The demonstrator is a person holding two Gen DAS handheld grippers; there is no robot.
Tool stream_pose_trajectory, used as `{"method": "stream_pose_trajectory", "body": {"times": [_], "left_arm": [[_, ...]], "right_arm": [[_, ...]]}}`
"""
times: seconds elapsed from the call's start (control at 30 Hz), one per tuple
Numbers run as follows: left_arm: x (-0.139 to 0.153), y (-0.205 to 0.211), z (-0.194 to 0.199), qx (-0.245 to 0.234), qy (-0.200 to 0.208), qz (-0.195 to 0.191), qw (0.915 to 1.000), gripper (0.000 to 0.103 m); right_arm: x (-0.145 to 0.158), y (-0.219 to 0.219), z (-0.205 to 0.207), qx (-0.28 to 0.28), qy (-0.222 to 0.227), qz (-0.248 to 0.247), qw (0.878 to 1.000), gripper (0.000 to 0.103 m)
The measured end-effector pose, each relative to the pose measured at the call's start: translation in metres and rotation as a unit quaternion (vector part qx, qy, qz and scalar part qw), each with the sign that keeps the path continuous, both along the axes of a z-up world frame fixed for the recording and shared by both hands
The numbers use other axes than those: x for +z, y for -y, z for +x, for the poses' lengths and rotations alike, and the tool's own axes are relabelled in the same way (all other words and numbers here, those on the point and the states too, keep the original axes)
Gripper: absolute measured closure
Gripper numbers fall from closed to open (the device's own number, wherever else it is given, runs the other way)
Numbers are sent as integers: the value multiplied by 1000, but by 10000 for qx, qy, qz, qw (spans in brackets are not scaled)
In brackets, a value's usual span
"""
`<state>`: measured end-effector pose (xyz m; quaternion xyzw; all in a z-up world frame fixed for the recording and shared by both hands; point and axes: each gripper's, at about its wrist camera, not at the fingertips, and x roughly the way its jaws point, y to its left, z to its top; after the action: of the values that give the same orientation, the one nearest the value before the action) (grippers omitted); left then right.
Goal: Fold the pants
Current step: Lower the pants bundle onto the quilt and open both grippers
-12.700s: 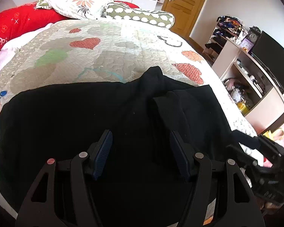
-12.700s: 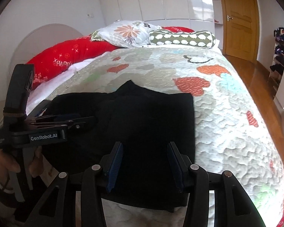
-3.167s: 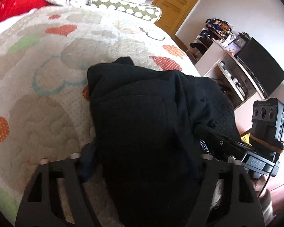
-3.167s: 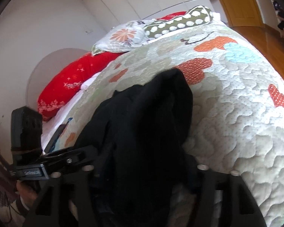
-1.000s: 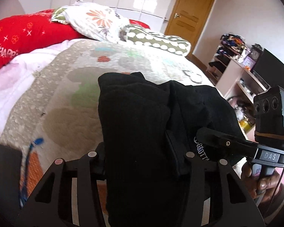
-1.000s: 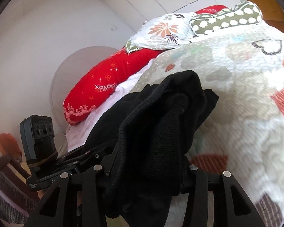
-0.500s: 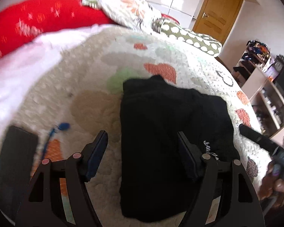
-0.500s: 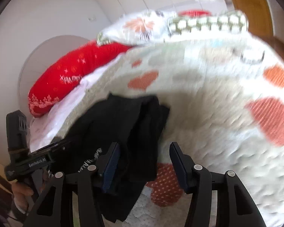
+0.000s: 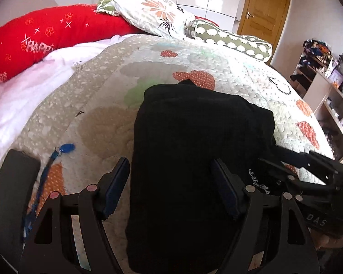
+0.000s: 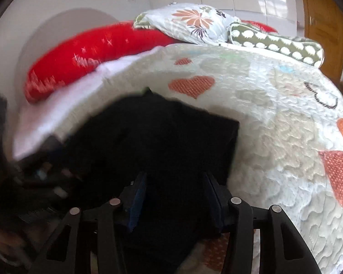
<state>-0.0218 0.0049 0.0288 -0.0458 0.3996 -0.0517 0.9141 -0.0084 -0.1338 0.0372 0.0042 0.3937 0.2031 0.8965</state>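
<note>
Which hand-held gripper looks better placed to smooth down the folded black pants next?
Probably the left hand-held gripper. It is open, with its fingers either side of the folded black pants lying on the quilt. The right hand-held gripper is also open, but its view is blurred and it sits nearer the bundle's edge.

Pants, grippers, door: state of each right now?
black pants: folded into a compact stack, lying on the quilt
left gripper: open, fingers apart over the pants
right gripper: open, nothing clamped, over the pants
wooden door: shut
</note>
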Motion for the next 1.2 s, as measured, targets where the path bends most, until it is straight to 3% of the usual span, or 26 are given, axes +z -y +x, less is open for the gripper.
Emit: {"method": "stream_pose_trajectory", "body": {"times": [0.13,0.27,0.47,0.6,0.87,1.2], "left_arm": [[6,6,-4,64,0,133,9999,28],[10,7,-14,139,61,208,9997,28],[13,5,-28,305,83,119,9994,28],[20,6,-46,421,256,223,9985,28],[40,12,-75,648,564,514,9950,28],[59,21,-114,797,810,602,9917,28]], "right_arm": [[12,10,-4,-95,-185,186,9996,54],[23,10,-24,-91,-19,234,9997,54],[4,-7,-39,62,-63,-136,9999,51],[15,1,-44,-49,-122,126,9998,52],[60,13,-77,-487,633,94,9968,51],[65,17,-100,-605,542,164,9966,49]]}}
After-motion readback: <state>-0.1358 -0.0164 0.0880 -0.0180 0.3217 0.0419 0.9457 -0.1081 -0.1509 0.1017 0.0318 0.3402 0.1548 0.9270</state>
